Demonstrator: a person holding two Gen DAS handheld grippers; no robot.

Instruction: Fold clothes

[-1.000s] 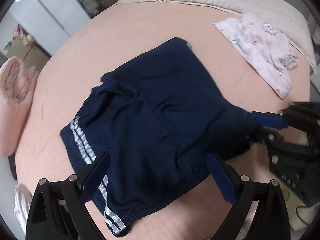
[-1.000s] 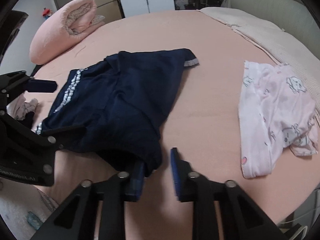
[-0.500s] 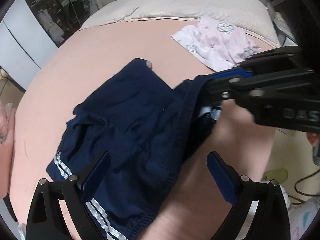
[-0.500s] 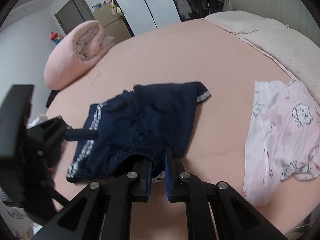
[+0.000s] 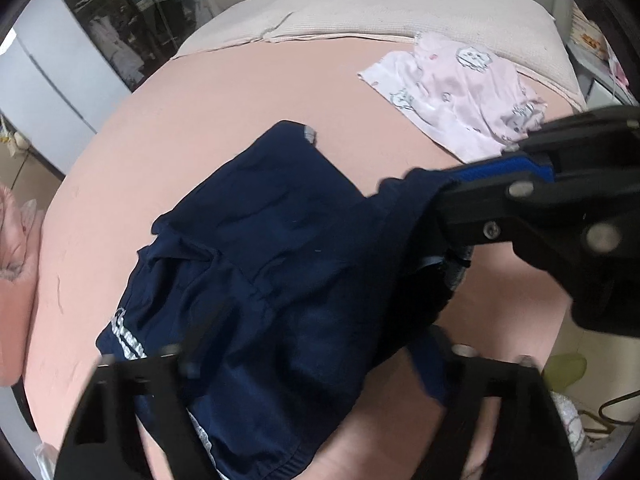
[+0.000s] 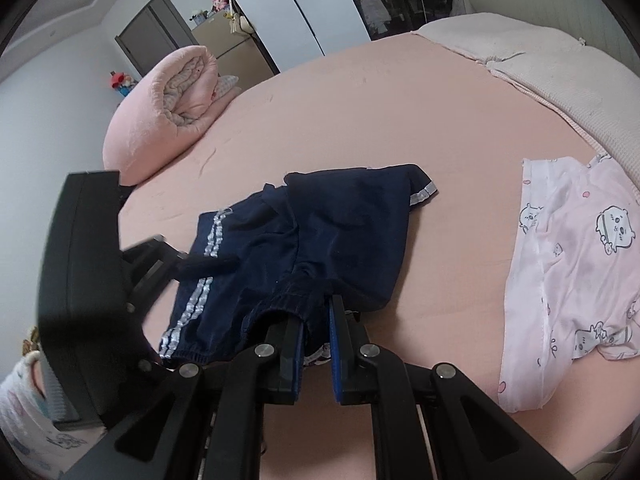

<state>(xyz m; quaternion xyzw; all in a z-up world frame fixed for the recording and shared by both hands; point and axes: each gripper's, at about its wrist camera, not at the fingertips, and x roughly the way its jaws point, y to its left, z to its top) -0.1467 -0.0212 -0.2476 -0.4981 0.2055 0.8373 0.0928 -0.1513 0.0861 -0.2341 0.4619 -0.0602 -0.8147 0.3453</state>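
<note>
Left wrist view blurs the left claw [image 5: 316,364], apart; right claw [image 6: 316,320] clamps the shorts [image 6: 320,232].

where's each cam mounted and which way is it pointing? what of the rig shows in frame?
Left wrist: sits on the left hand-held gripper, looking down across the navy shorts on the bed; its own fingers show blurred, the right hand-held gripper enters from the right.
Right wrist: sits on the right hand-held gripper, clamped on the shorts' waistband, facing the rolled pink blanket; left gripper at left.
Shared: shorts, pink printed garment, bed.
</note>
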